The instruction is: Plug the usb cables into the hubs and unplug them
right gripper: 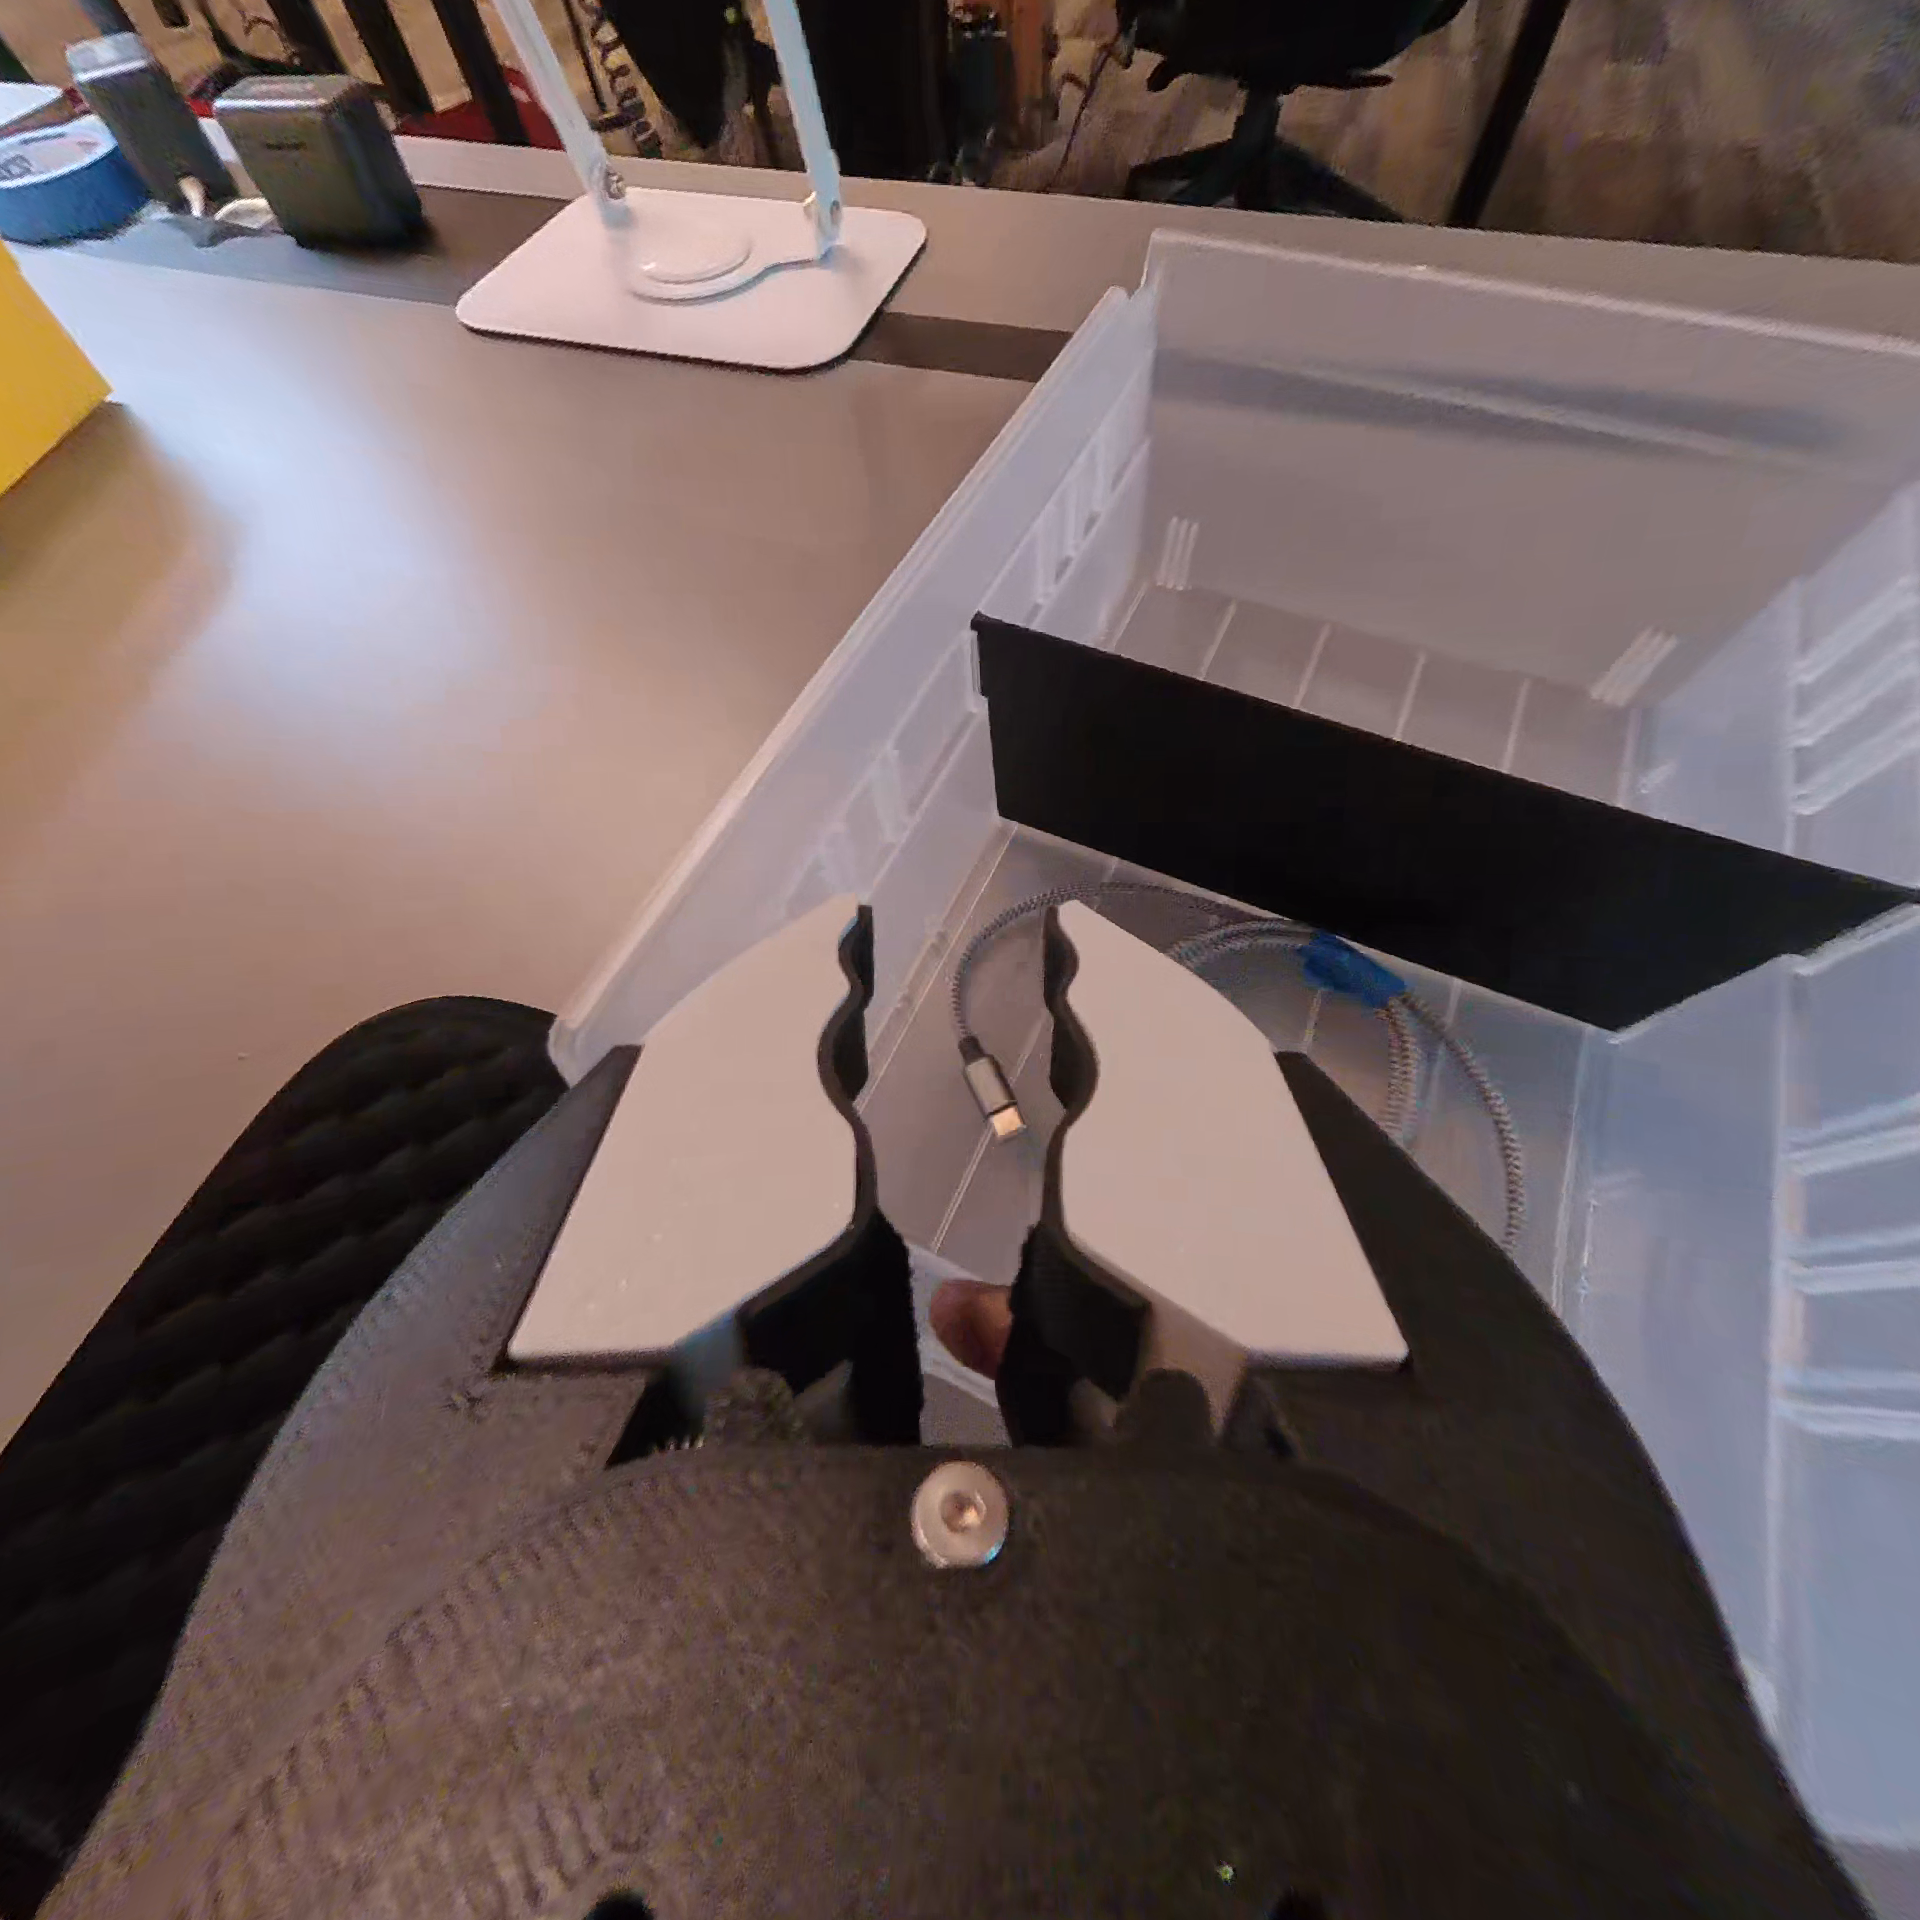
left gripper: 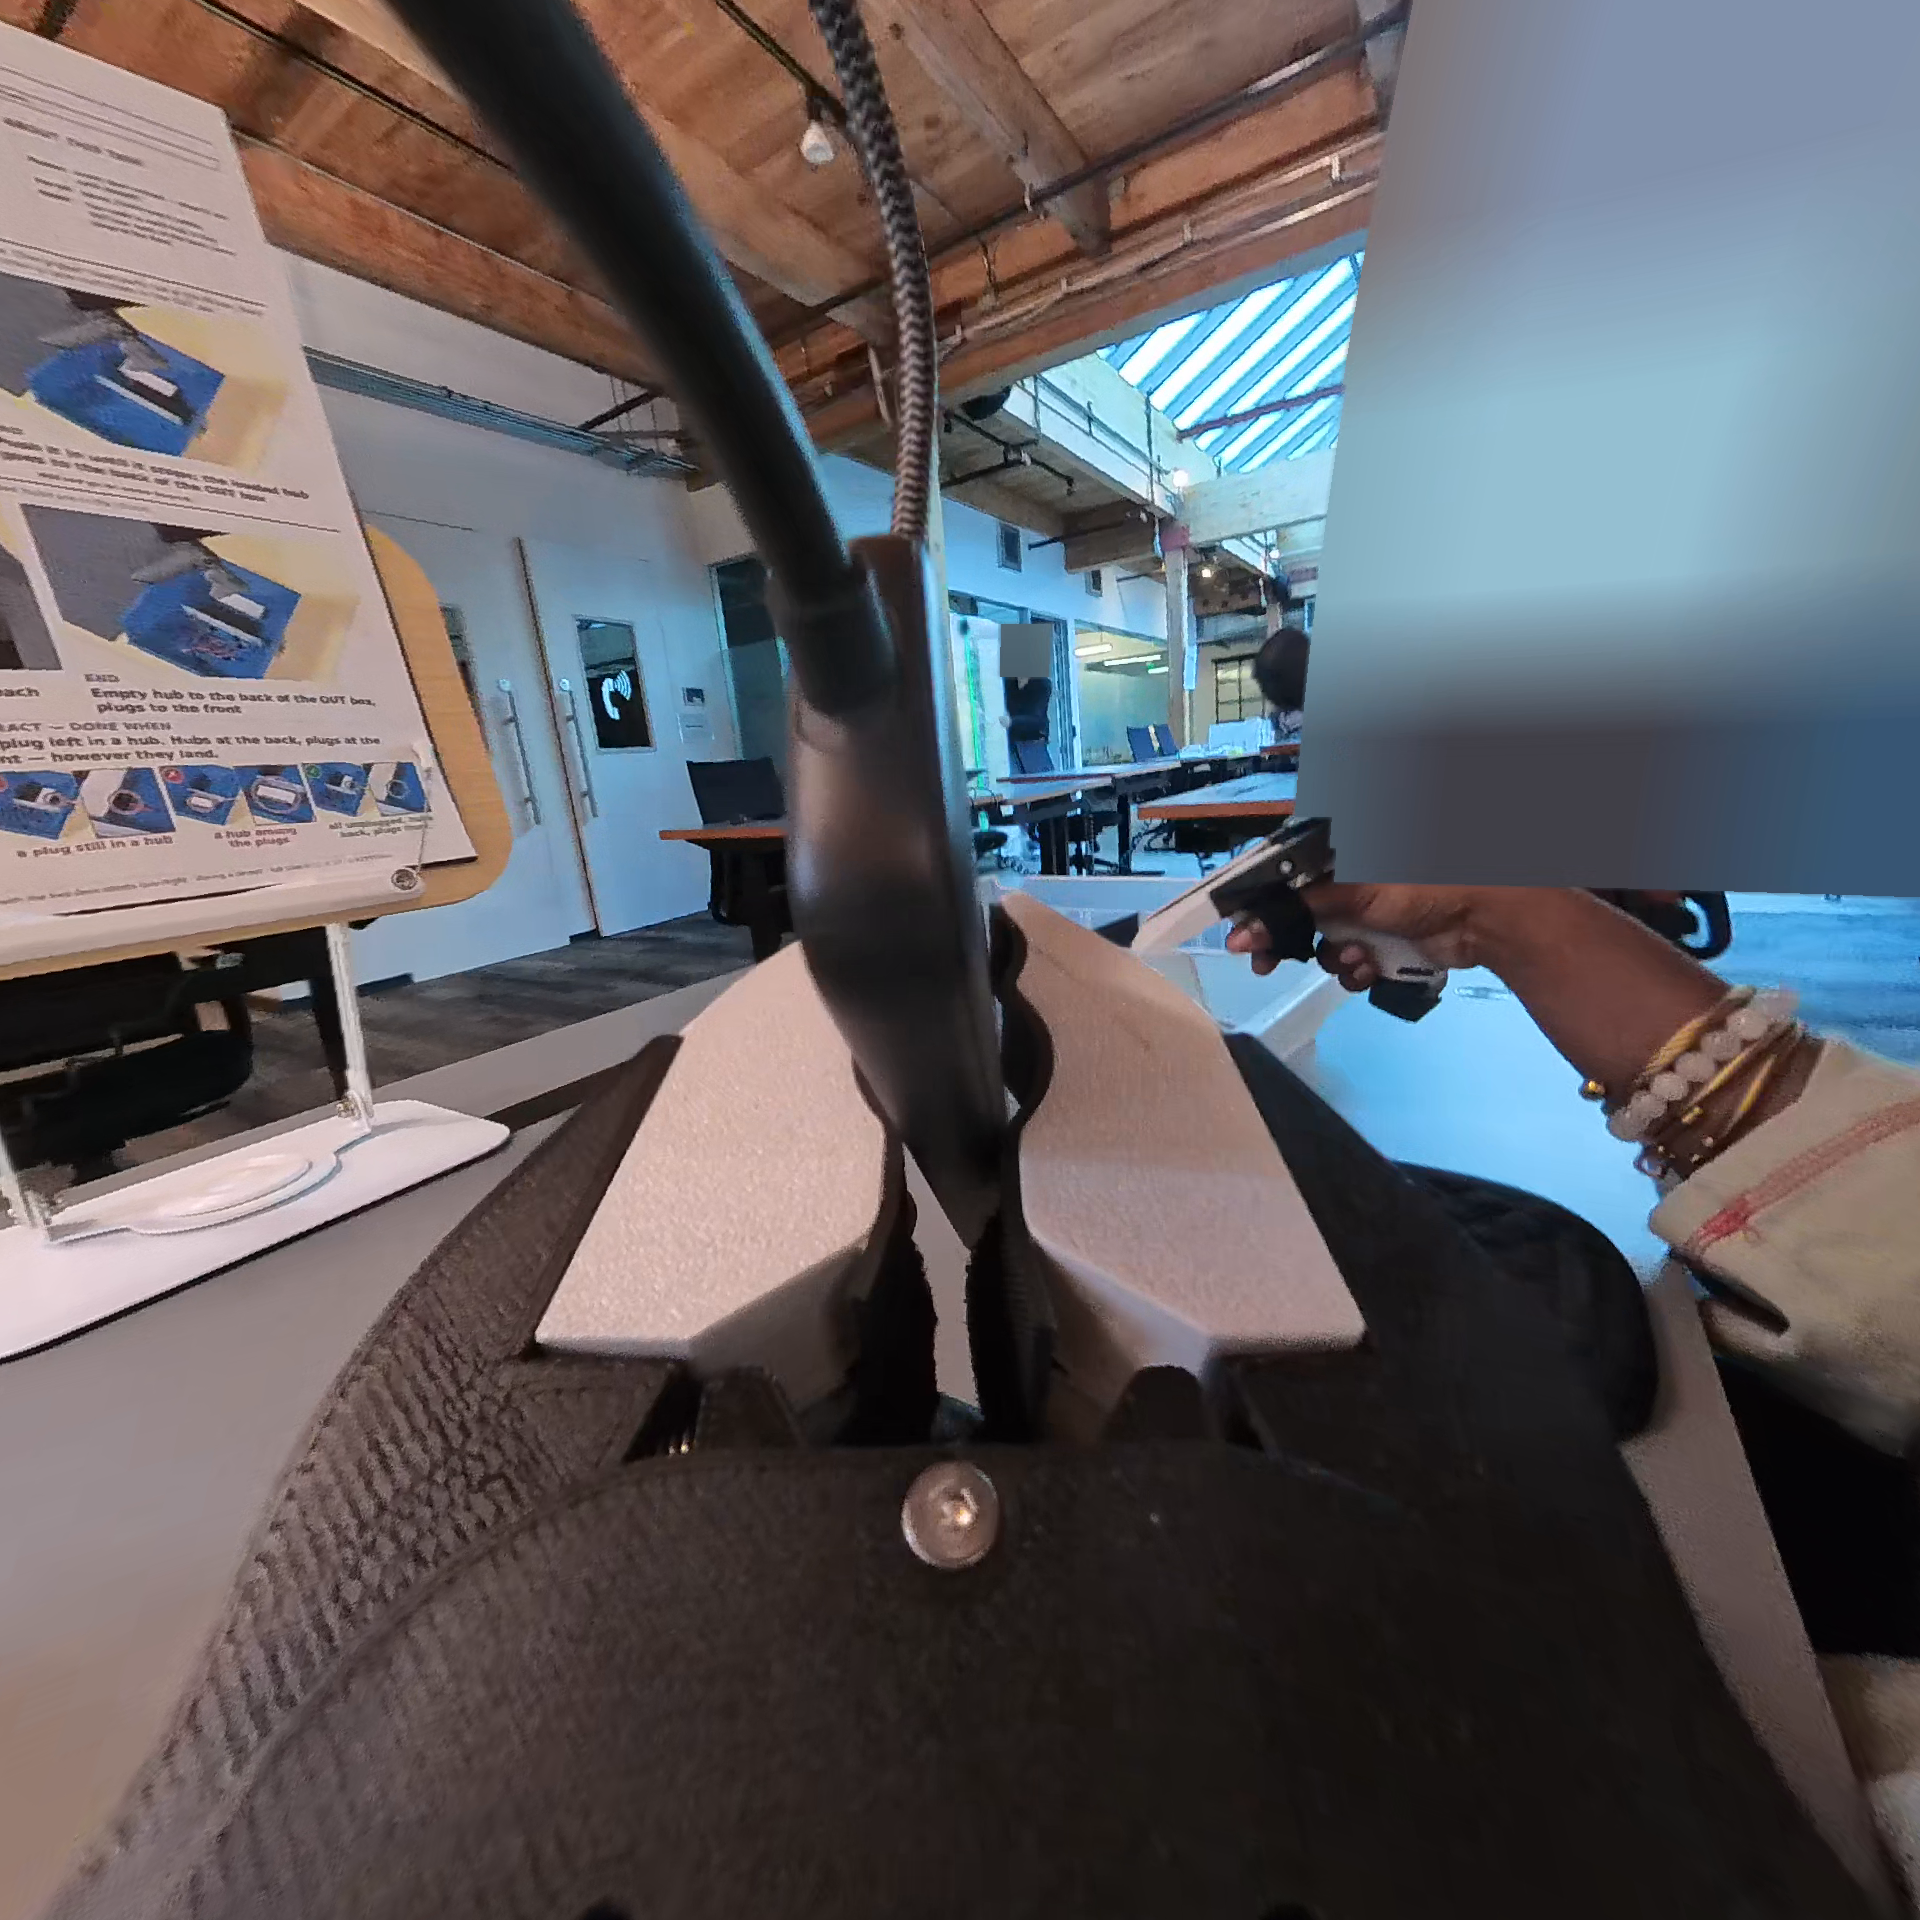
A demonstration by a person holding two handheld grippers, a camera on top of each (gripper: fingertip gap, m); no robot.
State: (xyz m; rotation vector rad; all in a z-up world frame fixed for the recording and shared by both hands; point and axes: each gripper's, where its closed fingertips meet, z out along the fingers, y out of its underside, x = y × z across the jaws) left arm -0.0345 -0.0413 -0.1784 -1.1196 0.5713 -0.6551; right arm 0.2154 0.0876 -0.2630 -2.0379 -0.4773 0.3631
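Table (right gripper: 416, 623) first, a broad grey-brown surface carrying everything. On it sits the clear plastic bin (right gripper: 1714, 1091), split across by a black divider (right gripper: 1403, 831); the far compartment shows only bare floor, and the near one holds a braided usb cable (right gripper: 1455, 1060) with a blue tie, its silver plug (right gripper: 992, 1091) lying on the bin floor.

Over that near compartment hovers the right hand-held gripper (right gripper: 961, 997), fingers parted to a moderate gap and holding nothing, the plug lying below in line with the gap.

Over to the left wrist view: the left hand-held gripper (left gripper: 951, 1049) is raised and clamped tight on a dark hub (left gripper: 894, 883), which stands up out of the fingers. A thick black cable (left gripper: 665, 281) arcs up from the hub's top, and a braided cable (left gripper: 899, 312) rises beside it; whether that one is plugged in, I cannot tell.

Off to the side, a white stand (left gripper: 239, 1195) holds an instruction sheet (left gripper: 177, 520). Farther right, a person's hand (left gripper: 1382, 935) with bracelets grips the other gripper's handle.
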